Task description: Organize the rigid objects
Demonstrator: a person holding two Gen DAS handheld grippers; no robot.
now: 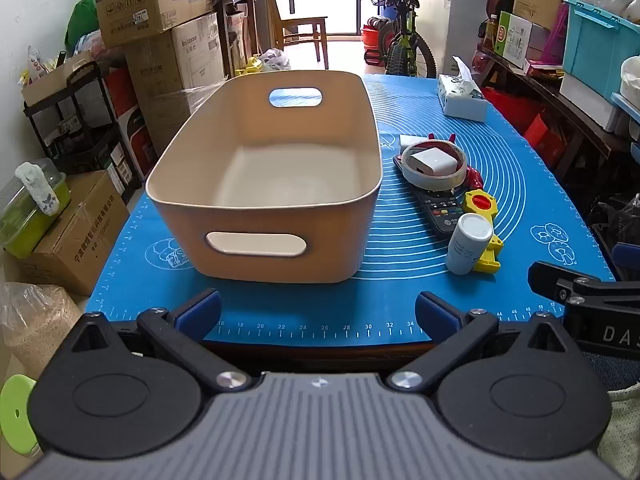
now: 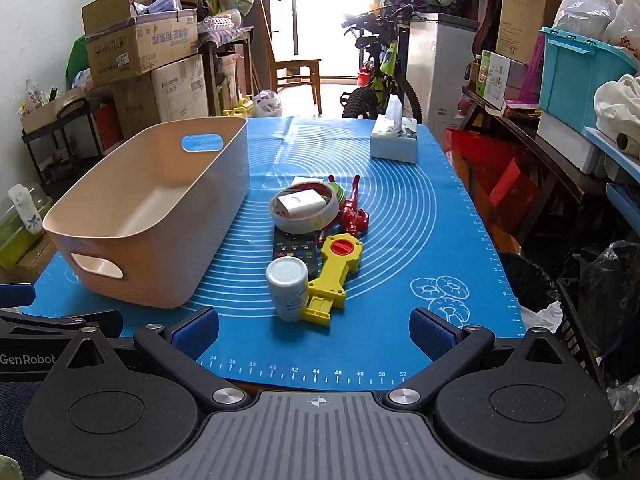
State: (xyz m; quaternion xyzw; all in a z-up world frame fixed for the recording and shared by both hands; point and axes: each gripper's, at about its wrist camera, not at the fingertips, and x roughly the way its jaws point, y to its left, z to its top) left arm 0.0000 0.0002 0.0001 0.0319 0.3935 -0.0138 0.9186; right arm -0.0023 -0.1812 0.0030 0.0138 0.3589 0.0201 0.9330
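Left gripper [image 1: 318,312]: jaws standing wide, holding nothing, hovering at the near edge of the desk [image 2: 460,240], facing the bin
Right gripper [image 2: 314,328]: jaws standing wide, holding nothing, hovering at the near edge, facing the item cluster
Bin [image 1: 264,176]: one beige handled bin, sitting empty on the left half of the desk, long axis running near to far
Item cluster: lying just right of the bin, strung out from near to far
White bottle [image 2: 287,290]: one, standing upright, nearest item, straight ahead of the right jaws
Yellow toy [image 2: 332,276]: one, touching the bottle, long axis running near to far, tilting slightly right
Remote [image 2: 294,250]: one, lying partly under the tape roll
Tape roll [image 2: 304,210]: one, carrying one white adapter [image 2: 300,204] inside its ring
Red toy [image 2: 354,216]: one, lying right of the roll
Nearer arm: right, judged best placed for the bottle
Tissue box [image 2: 394,144]: one, sitting near the far right corner
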